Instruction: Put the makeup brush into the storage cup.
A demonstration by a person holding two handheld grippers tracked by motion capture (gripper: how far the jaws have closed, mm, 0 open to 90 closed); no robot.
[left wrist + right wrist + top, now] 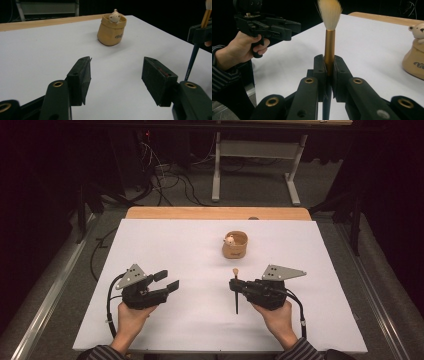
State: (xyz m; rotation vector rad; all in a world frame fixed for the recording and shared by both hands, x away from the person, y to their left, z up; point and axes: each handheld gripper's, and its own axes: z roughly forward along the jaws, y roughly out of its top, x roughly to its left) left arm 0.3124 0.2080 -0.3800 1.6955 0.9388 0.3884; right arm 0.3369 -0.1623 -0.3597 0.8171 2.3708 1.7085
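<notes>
Two grippers work near the front edge of the white table, one in each hand. At the right, the right gripper is clamped on one brush; in its own view the gold ferrule is pinched between the pads, pale bristles up, dark handle hanging below. At the left, the left gripper holds nothing, its jaws standing apart over bare table. Farther back, right of centre, sits one tan pot with one small cream figurine peeking from it. Dark lettering marks the pot's side, too small and blurred to read.
</notes>
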